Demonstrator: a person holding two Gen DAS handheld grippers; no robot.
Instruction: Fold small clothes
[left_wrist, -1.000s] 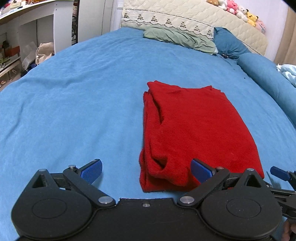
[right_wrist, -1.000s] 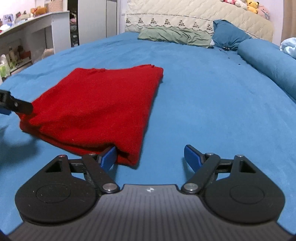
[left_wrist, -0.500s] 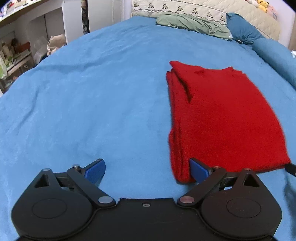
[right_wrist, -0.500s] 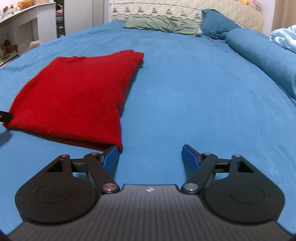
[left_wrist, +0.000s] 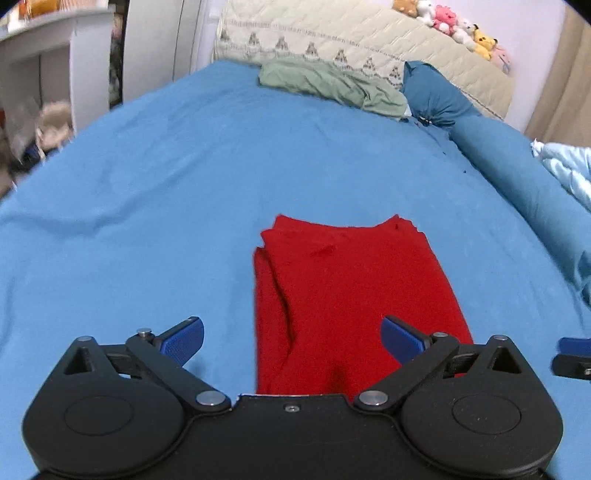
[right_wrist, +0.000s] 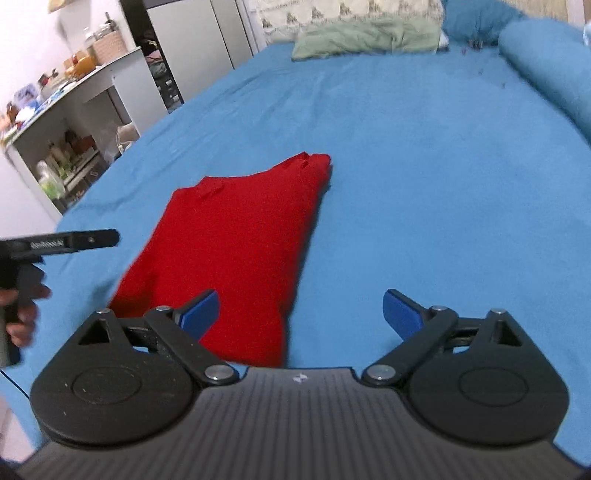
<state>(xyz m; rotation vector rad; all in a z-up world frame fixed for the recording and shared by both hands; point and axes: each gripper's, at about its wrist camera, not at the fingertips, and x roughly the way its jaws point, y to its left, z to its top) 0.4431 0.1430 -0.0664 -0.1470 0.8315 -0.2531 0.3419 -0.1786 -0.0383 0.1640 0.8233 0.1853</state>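
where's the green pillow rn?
The crumpled green fabric pillow lies at the bed's far end against the quilted beige headboard, beside the dark blue pillow.

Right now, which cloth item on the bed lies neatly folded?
The red garment, a flat rectangle mid-bed; the green cloth by the headboard is crumpled.

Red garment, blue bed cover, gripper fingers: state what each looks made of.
Red garment: seems a soft knit or fleece; matte, fuzzy surface, thick rounded fold edges.
Blue bed cover: looks like a brushed, suede-like fabric; dull, no sheen, shallow creases.
Left gripper fingers: probably hard plastic; blue pads with a fine ribbed texture, on black matte arms with metal-looking pins.
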